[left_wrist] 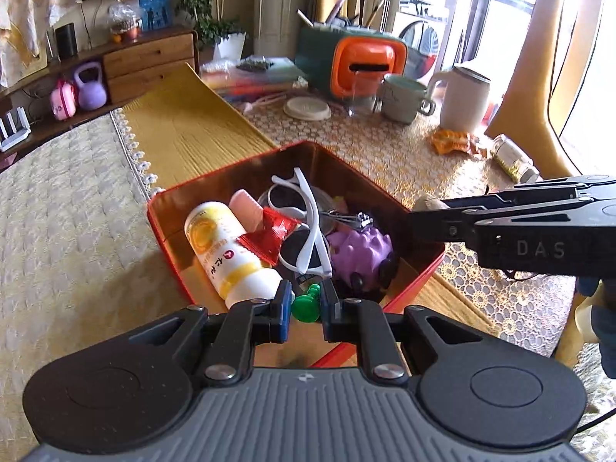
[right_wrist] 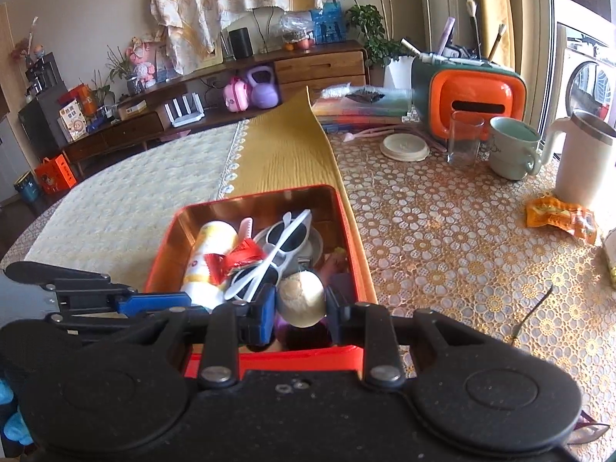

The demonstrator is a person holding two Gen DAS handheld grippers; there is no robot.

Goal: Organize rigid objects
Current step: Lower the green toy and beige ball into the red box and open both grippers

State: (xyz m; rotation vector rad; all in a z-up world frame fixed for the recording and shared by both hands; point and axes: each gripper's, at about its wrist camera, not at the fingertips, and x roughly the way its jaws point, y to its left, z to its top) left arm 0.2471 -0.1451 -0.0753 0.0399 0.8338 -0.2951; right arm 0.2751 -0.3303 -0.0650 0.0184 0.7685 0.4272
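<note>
A red tin box [left_wrist: 231, 171] stands on the table, holding a white and yellow bottle [left_wrist: 225, 250], white sunglasses [left_wrist: 308, 223], a red sachet [left_wrist: 269, 236], a nail clipper [left_wrist: 352, 219] and a purple spiky toy [left_wrist: 360, 250]. My left gripper [left_wrist: 307, 302] is shut on a small green peg-shaped piece [left_wrist: 304, 306] over the box's near corner. My right gripper [right_wrist: 301, 308] is shut on a beige round ball [right_wrist: 301, 296] above the box's near edge [right_wrist: 277, 358]. In the left wrist view that ball [left_wrist: 423, 203] shows at the right gripper's tips, by the box's right rim.
Behind the box stand an orange tissue holder [right_wrist: 475, 106], a clear glass [right_wrist: 464, 138], a green mug [right_wrist: 512, 146], a white jug [right_wrist: 585, 161] and a round lid [right_wrist: 404, 147]. An orange snack packet [right_wrist: 560, 215] and a jar on its side [left_wrist: 514, 156] lie to the right.
</note>
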